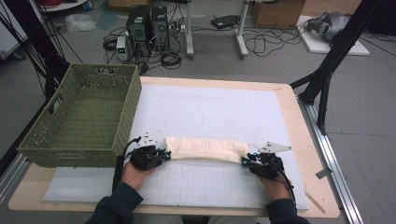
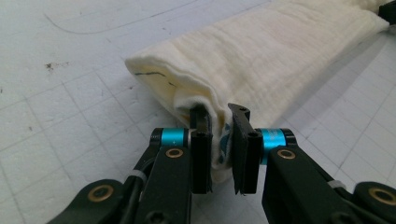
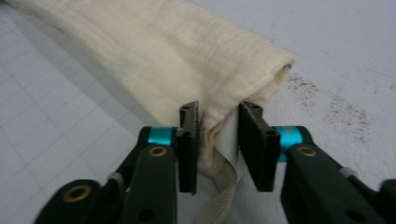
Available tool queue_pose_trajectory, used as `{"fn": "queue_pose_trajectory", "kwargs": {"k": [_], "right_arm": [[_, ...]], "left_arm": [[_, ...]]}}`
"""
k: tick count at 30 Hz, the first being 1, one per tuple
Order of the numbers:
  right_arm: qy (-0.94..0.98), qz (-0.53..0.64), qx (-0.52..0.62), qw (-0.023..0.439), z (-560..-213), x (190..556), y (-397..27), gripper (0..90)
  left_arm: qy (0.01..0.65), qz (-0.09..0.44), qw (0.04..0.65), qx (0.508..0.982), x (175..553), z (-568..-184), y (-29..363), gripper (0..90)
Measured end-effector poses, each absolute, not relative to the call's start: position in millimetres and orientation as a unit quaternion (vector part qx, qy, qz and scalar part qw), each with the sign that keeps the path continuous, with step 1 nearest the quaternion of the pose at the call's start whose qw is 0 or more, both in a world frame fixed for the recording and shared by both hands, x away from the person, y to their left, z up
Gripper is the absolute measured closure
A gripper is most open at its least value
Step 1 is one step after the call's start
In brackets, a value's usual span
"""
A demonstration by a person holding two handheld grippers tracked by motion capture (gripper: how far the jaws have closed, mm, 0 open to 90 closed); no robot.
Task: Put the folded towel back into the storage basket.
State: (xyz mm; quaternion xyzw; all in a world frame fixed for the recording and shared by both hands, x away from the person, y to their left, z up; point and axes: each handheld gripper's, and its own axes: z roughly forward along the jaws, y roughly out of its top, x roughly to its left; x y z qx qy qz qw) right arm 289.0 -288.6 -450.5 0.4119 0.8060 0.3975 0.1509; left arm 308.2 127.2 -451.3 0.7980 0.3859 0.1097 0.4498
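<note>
1. A cream folded cloth (image 1: 205, 150) lies as a long, narrow roll across the near part of the white grid mat (image 1: 219, 116), running from left to right between the two grippers.
2. In the left gripper view the cloth (image 2: 261, 56) shows stacked layers at its end, with a thin dark line on the upper fold.
3. In the right gripper view the cloth (image 3: 187, 51) ends in a rounded fold; a woven tape or hem strip hangs down from that end between the jaws.
4. The left gripper (image 1: 161, 154) meets the cloth's left end. In its own view the left gripper (image 2: 219, 135) is closed on a bunch of fabric, pinched between both pads.
5. The right gripper (image 1: 246, 161) meets the cloth's right end. In its own view the right gripper (image 3: 218, 140) has the cloth edge between its jaws: the fabric lies against the left pad, while a gap shows beside the right pad, so I cannot tell whether it is gripping.
6. A person's hands and dark sleeves hold both grippers from the near edge.
7. The mat covers the wooden counter (image 1: 299, 121); dark smudges mark the mat near the cloth's right end.
8. A green woven basket (image 1: 70, 140) stands on the counter's left side, just beside the left gripper.
</note>
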Motion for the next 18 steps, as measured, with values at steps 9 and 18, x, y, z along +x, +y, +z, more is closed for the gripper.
{"fn": "queue_pose_trajectory", "kwargs": {"k": [9, 18], "right_arm": [[0.81, 0.385, 0.413, 0.158, -447, 286, -282, 82.5], [0.797, 0.386, 0.428, 0.178, -437, 287, -289, 83.4]], "left_arm": [[0.382, 0.118, 0.451, 0.798, 307, -450, 126, 81.1], [0.366, 0.13, 0.477, 0.789, 304, -437, 127, 82.5]]}}
